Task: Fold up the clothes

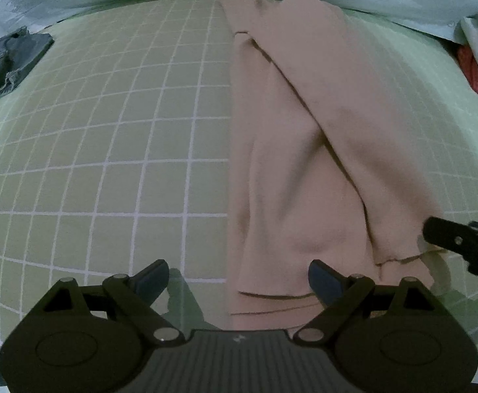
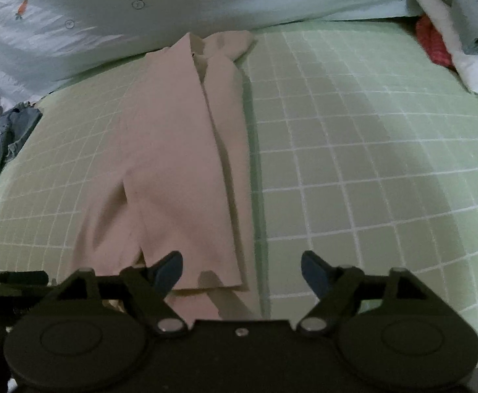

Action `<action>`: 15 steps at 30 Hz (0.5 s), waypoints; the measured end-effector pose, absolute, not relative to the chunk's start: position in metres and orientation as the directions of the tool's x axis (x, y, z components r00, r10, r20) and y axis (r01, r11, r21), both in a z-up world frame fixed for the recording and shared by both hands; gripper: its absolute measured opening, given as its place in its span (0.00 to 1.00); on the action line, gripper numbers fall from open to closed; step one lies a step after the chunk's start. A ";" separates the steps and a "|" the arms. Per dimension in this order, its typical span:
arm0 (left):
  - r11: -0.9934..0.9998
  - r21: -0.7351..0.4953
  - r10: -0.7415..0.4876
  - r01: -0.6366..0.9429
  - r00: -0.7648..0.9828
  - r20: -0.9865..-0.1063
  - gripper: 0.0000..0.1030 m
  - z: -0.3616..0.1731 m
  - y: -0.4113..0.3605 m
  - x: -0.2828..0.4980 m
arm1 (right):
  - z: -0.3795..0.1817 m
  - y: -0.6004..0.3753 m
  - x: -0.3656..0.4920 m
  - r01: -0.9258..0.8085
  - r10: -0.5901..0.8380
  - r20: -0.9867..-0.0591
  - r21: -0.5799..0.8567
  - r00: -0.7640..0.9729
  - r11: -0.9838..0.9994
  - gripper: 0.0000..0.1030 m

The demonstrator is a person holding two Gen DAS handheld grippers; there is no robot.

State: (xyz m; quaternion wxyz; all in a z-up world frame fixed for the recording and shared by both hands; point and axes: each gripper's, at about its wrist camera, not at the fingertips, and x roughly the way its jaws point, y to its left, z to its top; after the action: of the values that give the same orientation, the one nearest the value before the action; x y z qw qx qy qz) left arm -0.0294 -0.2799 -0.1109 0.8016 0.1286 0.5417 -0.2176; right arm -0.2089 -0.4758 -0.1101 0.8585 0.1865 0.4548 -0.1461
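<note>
The garment (image 1: 304, 150) down the middle is plain pale pink-beige. Under it, the mat (image 1: 107, 163) is light green, ruled in a white grid. Along the top, the sheet (image 2: 107, 6) is pale blue-grey with small orange carrots. Faded blue denim (image 1: 6, 62) sits upper left; something red (image 2: 432, 42) upper right.

Work surface: pale green mat (image 2: 370, 150) with white grid lines, filling most of both views.
Backdrop at 12 o'clock: light blue-grey sheet (image 2: 107, 9) printed with small orange carrots, lying along the mat's far edge.
Clutter at 2 o'clock: white cloth (image 2: 461, 62) and something red (image 2: 433, 46), off the mat's corner.
Clutter at 9 o'clock: crumpled grey-blue fabric (image 1: 6, 62) at the mat's edge.
Light: dim, with soft shadow bands across the grid.
</note>
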 end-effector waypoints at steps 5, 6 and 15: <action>0.866 -0.030 -0.220 0.499 0.327 -0.919 0.94 -0.116 -0.283 -0.031 | -0.120 -0.470 -0.188 0.404 -0.067 -0.844 0.183 0.531 0.896 0.78; 0.864 -0.029 -0.222 0.503 0.330 -0.917 0.94 -0.117 -0.284 -0.033 | -0.122 -0.468 -0.184 0.405 -0.064 -0.848 0.183 0.526 0.896 0.78; 0.857 -0.036 -0.247 0.513 0.349 -0.904 0.95 -0.127 -0.281 -0.028 | -0.128 -0.455 -0.176 0.402 -0.087 -0.847 0.156 0.524 0.902 0.83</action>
State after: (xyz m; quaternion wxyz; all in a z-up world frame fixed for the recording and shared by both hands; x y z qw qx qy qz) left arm -0.0281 -0.2812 -0.1274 0.8114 0.1280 0.5200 -0.2343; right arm -0.1757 -0.4550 -0.1280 0.8564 0.1689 0.4665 -0.1429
